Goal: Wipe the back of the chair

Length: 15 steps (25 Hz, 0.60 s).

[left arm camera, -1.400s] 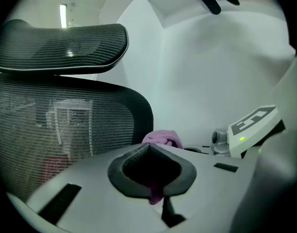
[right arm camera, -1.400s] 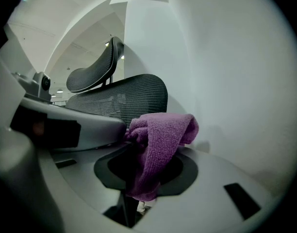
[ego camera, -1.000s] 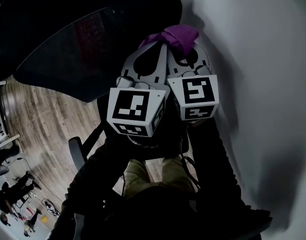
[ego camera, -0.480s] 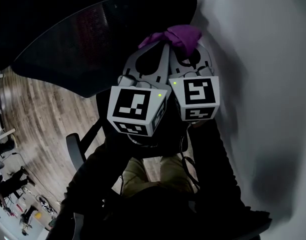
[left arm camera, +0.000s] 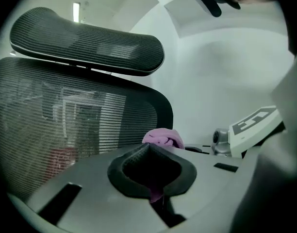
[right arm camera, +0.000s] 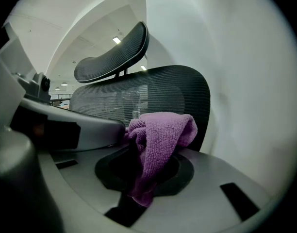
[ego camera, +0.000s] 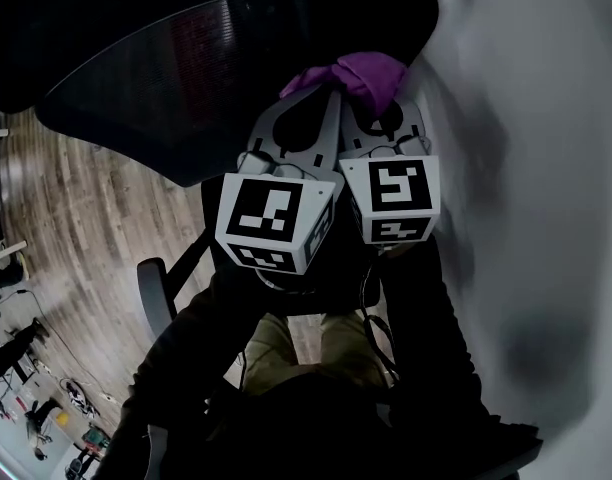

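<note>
The black mesh chair back fills the top of the head view, with its headrest above it in the left gripper view. Both grippers are held side by side just below and right of the chair back. A purple cloth is bunched at their tips. My right gripper is shut on the cloth, which drapes down between its jaws. My left gripper is shut too, with a strip of the cloth pinched between its jaws. The cloth sits close to the mesh; contact is hidden.
A white wall stands close on the right. Wooden floor lies to the left. A chair armrest shows below left, and the person's legs are under the grippers. Clutter lies at the far lower left.
The chair back now reaches farther right across the top of the head view, over the grippers. Both grippers hold the cloth in the same pose.
</note>
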Each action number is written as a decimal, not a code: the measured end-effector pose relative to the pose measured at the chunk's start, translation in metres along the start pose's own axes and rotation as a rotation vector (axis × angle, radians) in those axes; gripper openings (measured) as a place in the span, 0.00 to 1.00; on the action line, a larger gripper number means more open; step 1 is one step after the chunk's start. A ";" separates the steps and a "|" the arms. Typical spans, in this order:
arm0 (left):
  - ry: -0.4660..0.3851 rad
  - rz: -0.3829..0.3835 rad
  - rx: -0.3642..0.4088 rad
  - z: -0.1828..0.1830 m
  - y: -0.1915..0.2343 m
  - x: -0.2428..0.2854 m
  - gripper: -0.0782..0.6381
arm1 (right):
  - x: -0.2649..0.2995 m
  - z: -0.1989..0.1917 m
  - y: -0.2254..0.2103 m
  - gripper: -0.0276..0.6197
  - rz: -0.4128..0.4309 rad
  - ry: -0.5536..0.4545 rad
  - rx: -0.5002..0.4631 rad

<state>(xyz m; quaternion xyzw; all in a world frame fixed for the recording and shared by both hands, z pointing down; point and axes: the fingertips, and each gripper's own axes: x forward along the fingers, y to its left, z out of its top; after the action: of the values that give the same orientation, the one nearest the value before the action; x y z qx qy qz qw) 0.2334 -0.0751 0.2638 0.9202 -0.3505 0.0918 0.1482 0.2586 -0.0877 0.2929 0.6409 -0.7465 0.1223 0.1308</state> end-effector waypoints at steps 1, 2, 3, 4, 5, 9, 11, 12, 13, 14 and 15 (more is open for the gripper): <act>-0.002 0.004 -0.003 0.000 0.003 -0.002 0.12 | 0.001 0.001 0.004 0.16 0.003 0.001 -0.004; -0.004 0.007 -0.007 0.001 0.006 -0.005 0.12 | 0.003 0.002 0.008 0.16 0.007 0.002 -0.007; -0.006 0.011 -0.010 0.001 0.010 -0.008 0.12 | 0.004 0.002 0.012 0.16 0.011 0.003 -0.010; -0.008 0.015 -0.012 0.001 0.013 -0.010 0.12 | 0.005 0.003 0.015 0.16 0.015 0.004 -0.013; -0.009 0.019 -0.015 0.001 0.016 -0.012 0.12 | 0.007 0.003 0.019 0.16 0.019 0.005 -0.016; -0.015 0.037 -0.027 0.008 0.028 -0.018 0.12 | 0.014 0.012 0.029 0.16 0.036 0.011 -0.033; -0.018 0.045 -0.035 0.009 0.034 -0.022 0.12 | 0.016 0.014 0.036 0.16 0.045 0.013 -0.038; -0.019 0.049 -0.039 0.009 0.037 -0.025 0.12 | 0.017 0.014 0.040 0.16 0.047 0.015 -0.040; -0.020 0.052 -0.045 0.008 0.041 -0.027 0.12 | 0.019 0.014 0.044 0.16 0.048 0.016 -0.043; -0.021 0.056 -0.050 0.007 0.045 -0.030 0.12 | 0.021 0.014 0.048 0.16 0.047 0.017 -0.046; -0.022 0.059 -0.055 0.006 0.050 -0.033 0.12 | 0.023 0.015 0.052 0.16 0.047 0.018 -0.049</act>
<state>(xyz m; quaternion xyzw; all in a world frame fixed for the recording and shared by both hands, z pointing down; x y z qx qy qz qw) 0.1765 -0.0922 0.2594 0.9060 -0.3816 0.0763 0.1666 0.2034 -0.1063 0.2866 0.6185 -0.7629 0.1131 0.1503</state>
